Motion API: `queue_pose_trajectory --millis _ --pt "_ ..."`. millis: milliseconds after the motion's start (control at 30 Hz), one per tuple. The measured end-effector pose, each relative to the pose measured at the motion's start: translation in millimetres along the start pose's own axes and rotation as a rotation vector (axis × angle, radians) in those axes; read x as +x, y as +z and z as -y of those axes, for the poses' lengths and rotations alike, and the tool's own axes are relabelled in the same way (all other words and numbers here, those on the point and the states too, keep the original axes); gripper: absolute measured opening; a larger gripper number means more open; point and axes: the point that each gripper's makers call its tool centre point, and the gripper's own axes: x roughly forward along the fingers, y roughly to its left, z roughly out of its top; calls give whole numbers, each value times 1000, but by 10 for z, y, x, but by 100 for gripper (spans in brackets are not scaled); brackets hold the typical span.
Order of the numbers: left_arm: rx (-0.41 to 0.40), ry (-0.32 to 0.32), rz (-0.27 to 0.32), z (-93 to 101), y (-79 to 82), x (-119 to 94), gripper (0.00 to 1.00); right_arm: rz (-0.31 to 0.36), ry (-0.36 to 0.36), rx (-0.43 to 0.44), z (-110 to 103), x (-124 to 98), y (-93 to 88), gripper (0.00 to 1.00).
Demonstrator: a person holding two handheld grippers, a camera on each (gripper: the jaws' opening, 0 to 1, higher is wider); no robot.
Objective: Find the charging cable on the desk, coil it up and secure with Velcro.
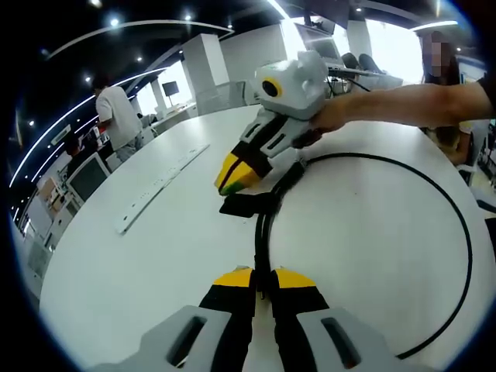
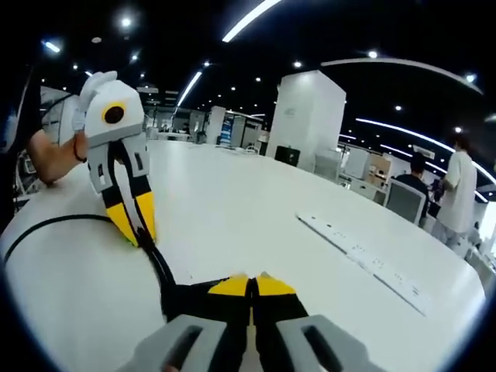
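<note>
A black charging cable (image 1: 465,232) lies on the white round table (image 1: 155,256) in one wide loop. Both of its strands meet and run toward me between my left gripper's (image 1: 263,280) yellow tips, which are shut on the cable. A black Velcro strap (image 1: 246,204) sits on the cable just beyond. My right gripper (image 1: 232,180) comes in from the upper right, tips shut at the strap's end. In the right gripper view, its own tips (image 2: 252,285) are shut with the black strap (image 2: 190,298) at them. The left gripper (image 2: 138,225) pinches the cable (image 2: 159,263) there.
A long white power strip (image 1: 159,186) lies on the table's left part, also seen as the power strip (image 2: 364,260). A person in white (image 1: 116,116) stands beyond the table edge near monitors and chairs. A forearm (image 1: 418,101) reaches over the table.
</note>
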Motion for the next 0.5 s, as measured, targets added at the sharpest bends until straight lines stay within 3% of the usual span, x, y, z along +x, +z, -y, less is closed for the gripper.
queue_pose_trajectory --millis 133,233,267,300,500 --pt "0 0 0 8 -3 -3 9 -8 22 9 -70 12 -5 3" --pt "-1 0 1 12 -4 -6 9 -64 64 2 -183 35 -159 3" --pt "-1 0 0 13 -4 -7 9 -25 48 2 -146 21 -108 3" --pt "-1 0 1 13 -4 -7 9 -26 48 31 -129 24 -99 3" --pt "-1 -1 2 15 -3 -7 9 -29 52 8 -153 26 -87 3"
